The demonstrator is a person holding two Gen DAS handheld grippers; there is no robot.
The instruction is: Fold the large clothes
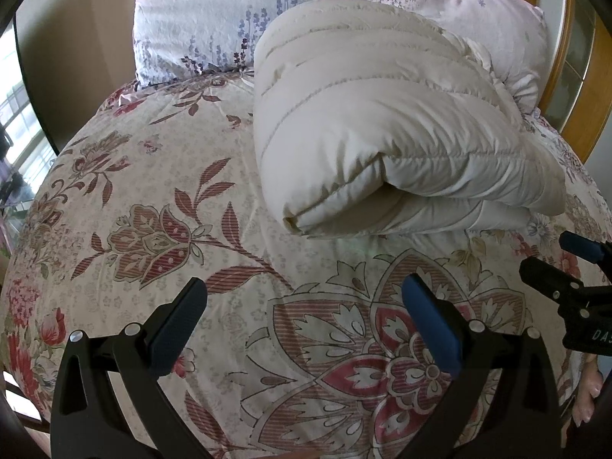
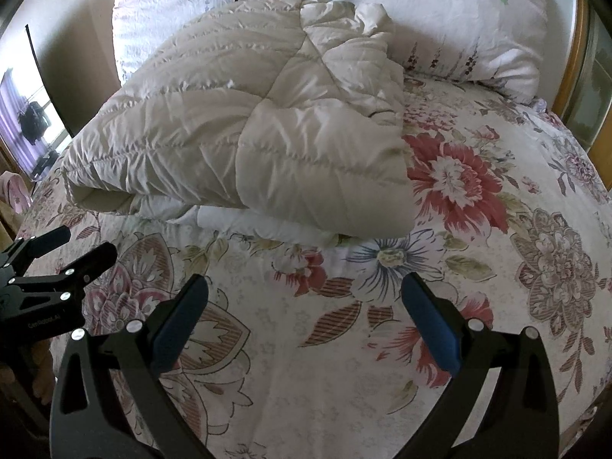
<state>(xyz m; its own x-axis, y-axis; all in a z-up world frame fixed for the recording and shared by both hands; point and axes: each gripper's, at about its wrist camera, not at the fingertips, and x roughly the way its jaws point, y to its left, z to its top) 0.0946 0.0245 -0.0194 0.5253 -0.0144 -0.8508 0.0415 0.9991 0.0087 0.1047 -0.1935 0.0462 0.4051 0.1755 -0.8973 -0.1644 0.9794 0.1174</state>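
Note:
A cream quilted puffy garment lies folded in a thick bundle on the bed, with its rolled edge toward me; it also shows in the right wrist view. My left gripper is open and empty, hovering over the floral bedspread short of the bundle. My right gripper is open and empty, also short of the bundle. The right gripper shows at the right edge of the left wrist view. The left gripper shows at the left edge of the right wrist view, jaws apart.
A floral bedspread covers the bed. Two pink floral pillows lie behind the bundle. A wooden headboard stands at the right. A wall and window are at the left.

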